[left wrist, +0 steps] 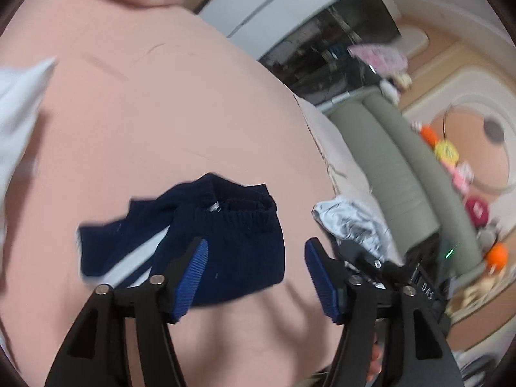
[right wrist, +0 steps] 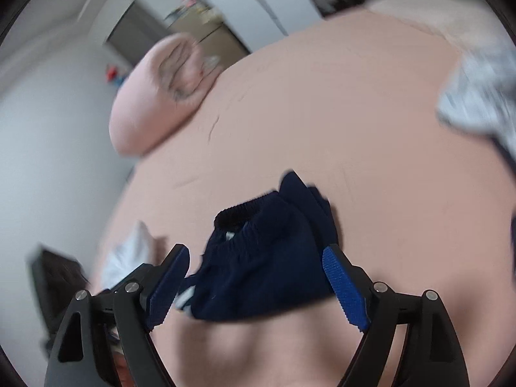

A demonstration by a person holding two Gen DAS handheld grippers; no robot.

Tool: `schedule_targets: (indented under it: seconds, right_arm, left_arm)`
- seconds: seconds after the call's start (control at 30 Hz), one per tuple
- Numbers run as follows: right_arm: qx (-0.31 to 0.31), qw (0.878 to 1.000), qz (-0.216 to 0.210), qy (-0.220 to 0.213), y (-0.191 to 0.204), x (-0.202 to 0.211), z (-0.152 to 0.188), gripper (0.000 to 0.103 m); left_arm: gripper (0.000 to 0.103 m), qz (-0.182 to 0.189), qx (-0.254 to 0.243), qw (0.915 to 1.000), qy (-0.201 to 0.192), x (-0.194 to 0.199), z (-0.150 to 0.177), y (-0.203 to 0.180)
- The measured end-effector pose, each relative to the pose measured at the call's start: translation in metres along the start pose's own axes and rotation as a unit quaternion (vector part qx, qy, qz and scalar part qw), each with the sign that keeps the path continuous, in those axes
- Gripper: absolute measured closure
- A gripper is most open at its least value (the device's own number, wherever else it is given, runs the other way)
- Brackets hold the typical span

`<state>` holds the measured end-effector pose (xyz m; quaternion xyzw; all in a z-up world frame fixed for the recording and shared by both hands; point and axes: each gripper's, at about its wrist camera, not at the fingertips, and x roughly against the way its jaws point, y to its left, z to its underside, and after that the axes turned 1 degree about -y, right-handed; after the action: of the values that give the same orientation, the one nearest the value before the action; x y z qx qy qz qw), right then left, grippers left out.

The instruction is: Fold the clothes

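Note:
Navy blue shorts point(left wrist: 225, 242) with an elastic waistband and a white stripe lie folded on the pink bed sheet point(left wrist: 161, 113). My left gripper point(left wrist: 254, 277) is open and empty just above the shorts' near edge. The same shorts point(right wrist: 264, 271) show in the right wrist view, where my right gripper point(right wrist: 258, 287) is open and empty over them, with blue pads on both fingers. Both views are motion blurred.
A white garment point(left wrist: 19, 113) lies at the left of the bed, and a grey-white crumpled garment point(left wrist: 351, 225) at its right edge; it also shows in the right wrist view point(right wrist: 480, 100). A pink pillow point(right wrist: 158, 93) lies at the head. A grey-green bench point(left wrist: 403, 167) stands beside the bed.

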<state>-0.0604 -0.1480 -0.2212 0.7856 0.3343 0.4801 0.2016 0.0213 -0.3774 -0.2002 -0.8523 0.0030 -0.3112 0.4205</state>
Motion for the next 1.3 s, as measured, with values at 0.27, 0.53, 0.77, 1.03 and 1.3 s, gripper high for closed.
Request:
schedule_targets:
  seconds: [0.27, 0.53, 0.77, 1.03, 1.3]
  right_arm:
    - [-0.230, 0.967, -0.099, 0.054, -0.076, -0.024, 0.037, 0.018]
    - [-0.260, 0.958, -0.107, 0.059, -0.079, -0.043, 0.048, 0.018]
    - [-0.252, 0.959, -0.105, 0.072, -0.073, -0.071, 0.041, 0.018]
    - [-0.269, 0.954, -0.111, 0.066, -0.065, -0.100, 0.019, 0.015]
    - [-0.252, 0.961, -0.095, 0.066, -0.052, -0.121, 0.006, 0.004]
  left_arm:
    - [0.037, -0.005, 0.058, 0.9982, 0.013, 0.017, 0.020, 0.038]
    - [0.037, 0.059, 0.100, 0.9907, 0.071, 0.006, 0.038, 0.059]
    - [0.037, 0.097, 0.159, 0.9804, 0.065, -0.017, 0.043, 0.077]
    - [0.037, 0.081, 0.207, 0.9749, 0.004, -0.022, 0.038, 0.080]
    - [0.037, 0.089, 0.258, 0.9615, -0.033, -0.027, 0.032, 0.088]
